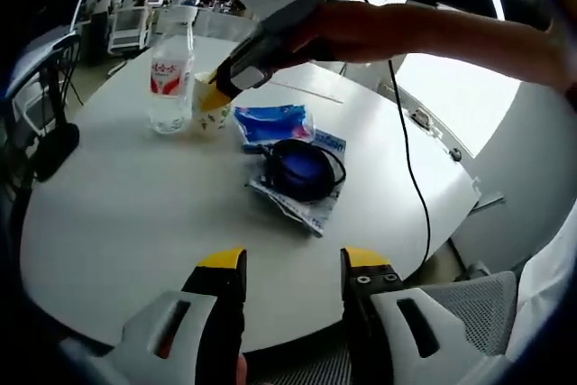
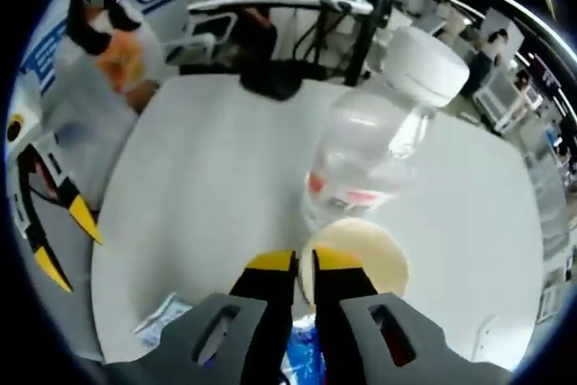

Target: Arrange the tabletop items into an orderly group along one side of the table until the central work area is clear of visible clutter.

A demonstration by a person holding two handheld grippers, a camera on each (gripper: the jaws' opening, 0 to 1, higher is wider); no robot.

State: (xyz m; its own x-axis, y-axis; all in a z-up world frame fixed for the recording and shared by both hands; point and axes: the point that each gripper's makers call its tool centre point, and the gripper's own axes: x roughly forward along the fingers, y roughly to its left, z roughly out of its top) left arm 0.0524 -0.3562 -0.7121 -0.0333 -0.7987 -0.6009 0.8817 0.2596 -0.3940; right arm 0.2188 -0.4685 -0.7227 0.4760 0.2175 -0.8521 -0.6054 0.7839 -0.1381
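White and round, the table (image 1: 117, 223) fills the middle of an open office, with chairs and desks beyond its far edge. Nearest in the left gripper view, the left gripper (image 1: 290, 268) hovers over the near rim with its yellow-tipped jaws spread apart and nothing between them. Past it, toward the middle of the table, a coiled dark cable (image 1: 302, 169) lies on a crumpled plastic wrapper (image 1: 311, 209), and a blue packet (image 1: 270, 122) sits touching that pile on its far side. Farther still and to the left stand a small paper cup (image 1: 211, 113) and, just beside it, an upright clear water bottle (image 1: 170, 78) with a red label and white cap. The right gripper (image 1: 236, 74) reaches in from the right, held by a hand (image 1: 361, 29), its tips at the cup's rim. In the right gripper view, the right gripper (image 2: 305, 263) has its jaws drawn close, pinching the wall of the paper cup (image 2: 365, 263) between them. The water bottle (image 2: 379, 151) stands just behind the cup, close to it. At the left edge the left gripper (image 2: 68, 241) shows its open yellow tips, and a person sits beyond the far side.
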